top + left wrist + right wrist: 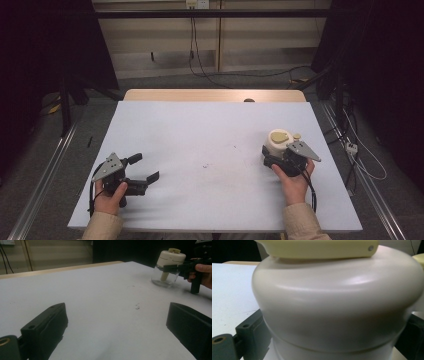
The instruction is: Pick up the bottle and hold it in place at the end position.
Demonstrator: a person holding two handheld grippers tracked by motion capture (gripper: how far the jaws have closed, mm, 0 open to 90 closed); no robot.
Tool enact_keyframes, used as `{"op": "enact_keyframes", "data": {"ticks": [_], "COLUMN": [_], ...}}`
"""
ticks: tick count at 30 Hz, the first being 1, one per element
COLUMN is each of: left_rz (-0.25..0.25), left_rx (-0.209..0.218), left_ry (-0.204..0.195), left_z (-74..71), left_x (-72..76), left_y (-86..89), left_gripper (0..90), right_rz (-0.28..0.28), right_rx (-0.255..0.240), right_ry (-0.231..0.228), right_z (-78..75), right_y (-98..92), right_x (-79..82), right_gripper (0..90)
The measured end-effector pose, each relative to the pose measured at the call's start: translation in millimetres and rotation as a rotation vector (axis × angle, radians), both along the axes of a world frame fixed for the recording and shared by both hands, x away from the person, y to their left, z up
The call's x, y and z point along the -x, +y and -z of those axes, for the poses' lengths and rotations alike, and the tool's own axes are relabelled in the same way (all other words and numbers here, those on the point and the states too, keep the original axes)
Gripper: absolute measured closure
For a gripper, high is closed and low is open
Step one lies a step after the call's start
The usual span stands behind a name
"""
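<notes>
A clear jar with a cream lid and a yellowish knob [278, 141] stands upright on the white table [200, 125] at the right. My right gripper [274, 152] has its jaws closed on the jar just below the lid. In the left gripper view the jar [168, 267] stands at the far right with the right gripper [175, 268] on it. In the right gripper view the lid [337, 302] fills the space between the jaws of my right gripper [332, 338]. My left gripper [145, 168] rests open at the front left, its jaws [117, 325] wide apart with nothing between them.
A strip of bare wooden tabletop [215, 95] shows at the far edge, with a small dark object [248, 100] on it. Faint dark specks [205, 165] mark the middle of the white sheet. Cables and metal rails lie on the floor around the table.
</notes>
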State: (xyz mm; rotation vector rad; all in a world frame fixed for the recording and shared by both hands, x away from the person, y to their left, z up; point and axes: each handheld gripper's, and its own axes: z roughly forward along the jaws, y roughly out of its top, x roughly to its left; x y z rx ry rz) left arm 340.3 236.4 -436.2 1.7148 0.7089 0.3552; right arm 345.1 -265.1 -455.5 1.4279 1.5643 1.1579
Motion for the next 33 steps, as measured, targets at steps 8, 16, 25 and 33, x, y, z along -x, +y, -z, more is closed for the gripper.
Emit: {"op": "enact_keyframes", "data": {"ticks": [8,16,25,33], "left_rz": [-0.003,0.000,-0.001,-0.002], "left_rx": [-0.003,-0.003,0.001,0.003], "left_ry": [-0.003,-0.007,-0.007,-0.010], "left_z": [-0.5,-0.8,-1.1,-1.3], "left_x": [0.1,0.1,0.2,0.4], "left_y": [0.1,0.4,0.6,1.1], "left_gripper": [3.2,3.2,3.2,3.2], "right_rz": [0.002,0.006,-0.011,-0.041], "right_rx": [0.001,0.000,0.005,0.018], "right_ry": [-0.004,-0.013,-0.034,-0.045], "right_z": [-0.5,-1.0,-3.9,-6.3], "right_y": [0.0,-0.3,3.2,9.1], "right_x": [0.6,1.0,1.3,-0.4], "right_gripper": [5.0,5.2,5.4,5.5]}}
